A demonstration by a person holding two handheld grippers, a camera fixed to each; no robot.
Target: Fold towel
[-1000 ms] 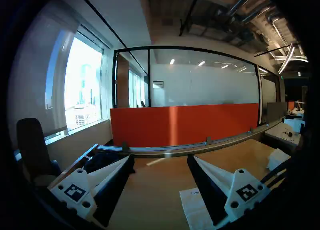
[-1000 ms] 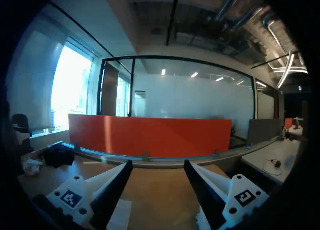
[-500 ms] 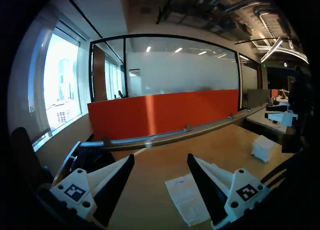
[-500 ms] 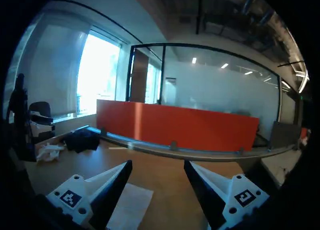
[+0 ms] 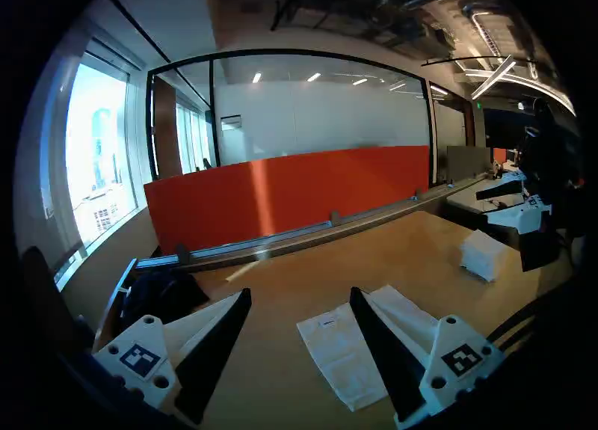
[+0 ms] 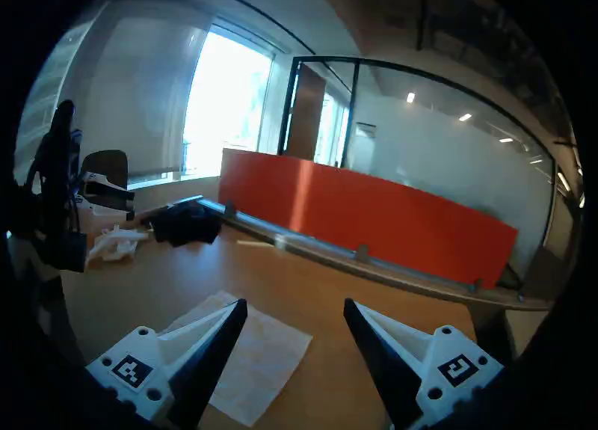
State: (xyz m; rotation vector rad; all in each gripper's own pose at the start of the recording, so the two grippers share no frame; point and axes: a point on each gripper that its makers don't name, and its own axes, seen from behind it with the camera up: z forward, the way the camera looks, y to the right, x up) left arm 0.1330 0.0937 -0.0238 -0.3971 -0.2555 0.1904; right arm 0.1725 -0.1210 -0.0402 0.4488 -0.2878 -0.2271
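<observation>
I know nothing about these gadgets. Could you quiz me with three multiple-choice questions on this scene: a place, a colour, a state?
1. Where does the white towel lie?
A) on the wooden table
B) over a chair
C) on the floor

2. What colour is the partition behind the table?
A) blue
B) orange
C) green

3. How is the left gripper set?
A) shut on the towel
B) shut on nothing
C) open

Answers: 1 A, it lies flat on the tabletop; 2 B, the panel is bright orange; 3 C, a wide gap shows between its fingers, which touch nothing.
</observation>
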